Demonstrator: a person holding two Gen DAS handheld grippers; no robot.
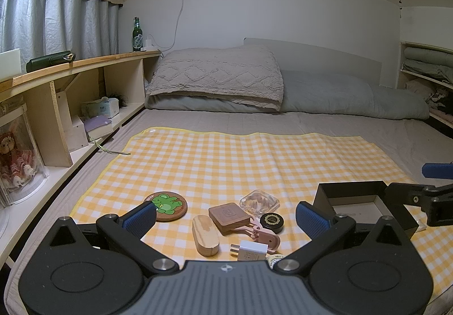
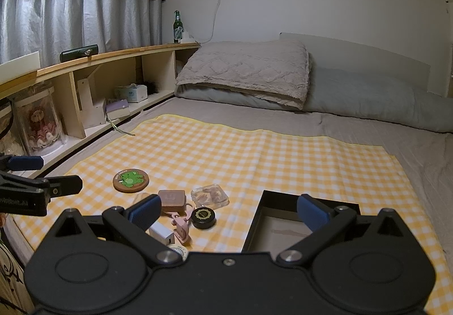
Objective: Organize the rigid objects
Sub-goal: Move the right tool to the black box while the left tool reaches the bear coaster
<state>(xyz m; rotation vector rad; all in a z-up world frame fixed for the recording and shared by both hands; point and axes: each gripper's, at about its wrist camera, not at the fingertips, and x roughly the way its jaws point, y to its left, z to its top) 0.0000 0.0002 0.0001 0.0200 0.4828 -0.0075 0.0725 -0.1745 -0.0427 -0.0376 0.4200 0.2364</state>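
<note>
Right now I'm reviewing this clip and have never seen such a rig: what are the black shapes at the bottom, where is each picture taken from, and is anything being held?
The black shapes are two hand-held grippers, each with a camera looking along its blue-padded fingers. One picture is from the left gripper, the other from the right gripper. Both are open and hold nothing. They hover over a yellow checked cloth spread on a bed. On it lie a frog coaster, a wooden block, a brown square case, a clear plastic case, a round black tin, a pink clip and a white plug adapter. An open black box sits to their right.
</note>
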